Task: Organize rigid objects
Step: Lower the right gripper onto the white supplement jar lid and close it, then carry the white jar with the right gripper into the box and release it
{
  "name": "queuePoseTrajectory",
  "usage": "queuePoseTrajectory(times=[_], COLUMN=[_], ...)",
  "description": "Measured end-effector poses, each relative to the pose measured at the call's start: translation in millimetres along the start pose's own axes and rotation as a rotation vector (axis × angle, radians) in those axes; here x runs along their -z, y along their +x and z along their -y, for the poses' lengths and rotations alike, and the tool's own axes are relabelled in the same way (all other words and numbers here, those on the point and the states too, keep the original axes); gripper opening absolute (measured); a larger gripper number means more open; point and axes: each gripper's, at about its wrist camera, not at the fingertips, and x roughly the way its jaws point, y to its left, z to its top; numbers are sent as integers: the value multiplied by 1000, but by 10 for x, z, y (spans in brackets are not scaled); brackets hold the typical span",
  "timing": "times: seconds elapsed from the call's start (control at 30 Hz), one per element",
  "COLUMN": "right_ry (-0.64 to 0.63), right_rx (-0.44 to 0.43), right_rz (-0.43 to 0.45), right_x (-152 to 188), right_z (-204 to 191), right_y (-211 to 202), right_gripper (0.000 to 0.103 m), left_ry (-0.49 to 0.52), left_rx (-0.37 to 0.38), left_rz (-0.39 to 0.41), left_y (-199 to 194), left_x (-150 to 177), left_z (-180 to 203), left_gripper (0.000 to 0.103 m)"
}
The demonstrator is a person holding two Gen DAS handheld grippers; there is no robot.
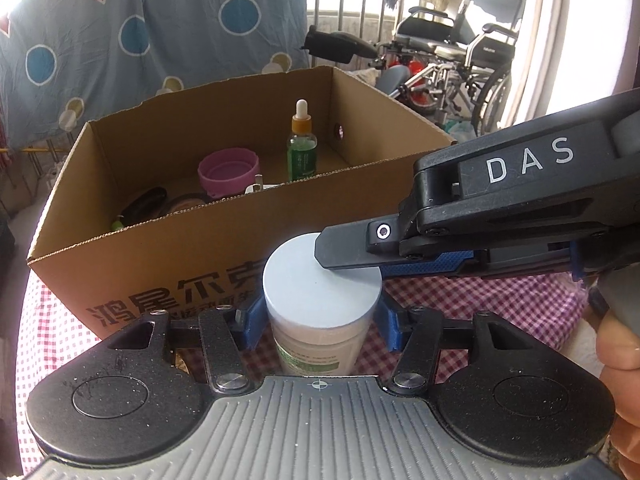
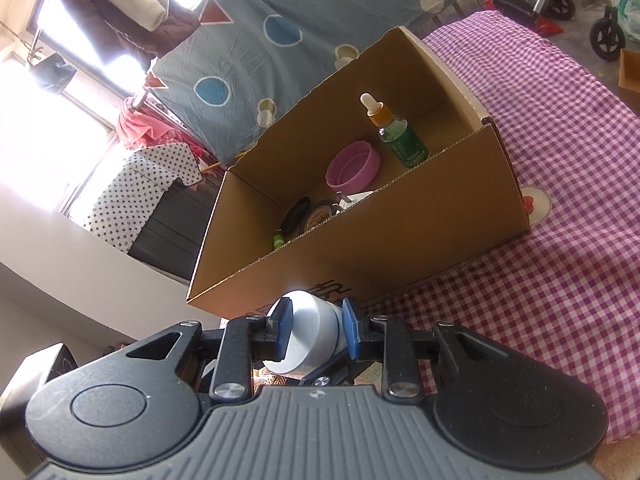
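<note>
The left gripper [image 1: 320, 316] clamps the white jar [image 1: 320, 300] by its body; the right gripper [image 2: 314, 330] pinches its lid [image 2: 308, 328] (both pads pressing); the jar hangs just before the cardboard box [image 1: 160, 264]; opposing pulls could twist the lid loose, or tip it short of the box.

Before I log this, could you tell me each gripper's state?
Left gripper: shut on the white jar.
Right gripper: shut on the jar's lid.
</note>
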Motion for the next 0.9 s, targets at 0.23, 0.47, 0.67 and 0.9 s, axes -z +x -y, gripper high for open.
queuePoseTrajectory(times=[0.23, 0.47, 0.67, 0.9], right_ry=[-6, -19, -40, -76], right_rx=[0, -8, -19, -46], right_rz=[0, 12, 29, 55], right_x=[12, 39, 79, 111], right_z=[-16, -81, -193, -360], right_y=[5, -75, -167, -294], right_gripper=[30, 30, 30, 30], left_ry=[-13, -10, -7, -3], left_rx=[-11, -16, -29, -55], left_rz=[-3, 16, 48, 92], left_y=[-11, -108, -236, -411], left_x=[13, 3, 7, -4], left_z=[38, 44, 59, 83], left_gripper=[53, 53, 53, 53])
